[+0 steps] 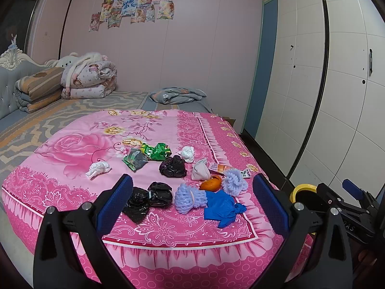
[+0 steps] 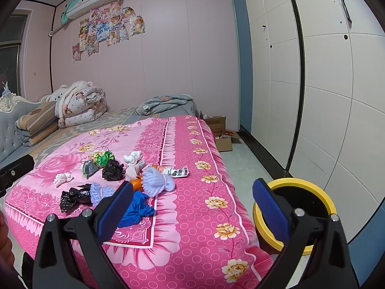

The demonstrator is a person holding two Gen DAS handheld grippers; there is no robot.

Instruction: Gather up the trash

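Spreading across the near half of the pink floral bedspread (image 1: 72, 159), the trash lies in a loose cluster that sits ahead of and below both grippers, with plenty of bare quilt on its far side and to its left. At the bed's right edge the cover drops away to the floor, where a yellow-rimmed bin (image 2: 300, 183) stands just beside the bed corner, near the white wardrobe (image 2: 324, 96); I judge that to be where the pieces should end up. The left gripper (image 1: 192, 202) hangs with its jaws spread wide and nothing between them, framing the nearest litter almost head-on: a crumpled black bag (image 1: 146, 198) toward its left finger, a lavender foam net (image 1: 187, 198) about centre, and a blue glove (image 1: 222, 208) toward its right finger. The right gripper (image 2: 192, 204) is likewise fully released and empty, but it looks along the bed's right side, so the cluster falls to its left and the bin to its right. Judging by that, the left hand is better lined up for a first pick and the right hand closer to the bin. The blue glove runs roughly crosswise to the left jaws and lies closest to the quilt's near border. Further back sit an orange peel (image 1: 211, 183), a second foam net (image 1: 233, 183), another black bag (image 1: 173, 166), green wrappers (image 1: 154, 153) and white tissue wads (image 1: 97, 169).
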